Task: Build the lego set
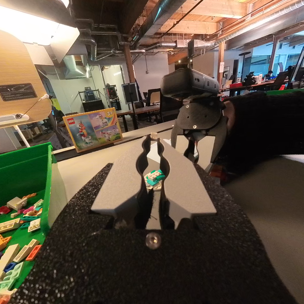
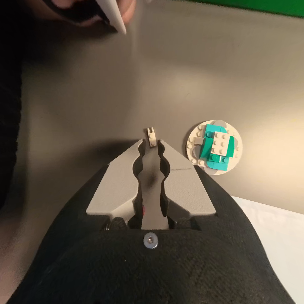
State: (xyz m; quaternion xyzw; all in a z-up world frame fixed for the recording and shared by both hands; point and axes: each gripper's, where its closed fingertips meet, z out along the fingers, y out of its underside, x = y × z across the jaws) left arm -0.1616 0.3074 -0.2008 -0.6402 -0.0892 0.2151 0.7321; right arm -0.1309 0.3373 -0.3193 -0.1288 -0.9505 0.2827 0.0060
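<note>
My left gripper [image 1: 153,139] is shut on a small white piece [image 1: 153,135] at its tips and holds it above the table. Below it, seen through the gap between the fingers, lies the build [image 1: 154,178]: teal and white bricks on a round white plate. My right gripper [image 2: 151,141] is shut on a small white clip plate [image 2: 151,137] and points down at the grey table, just left of the build [image 2: 213,146]. The right gripper [image 1: 192,154] also shows in the left wrist view, held by a hand in a black sleeve.
A green bin [image 1: 24,167] with several loose bricks stands at the left. The set's box [image 1: 93,130] stands upright at the back of the table. A white sheet [image 2: 271,230] lies at the near right. One left gripper finger [image 2: 115,16] shows at the top left. The left gripper's tips are roughly 12 cm from the right gripper's.
</note>
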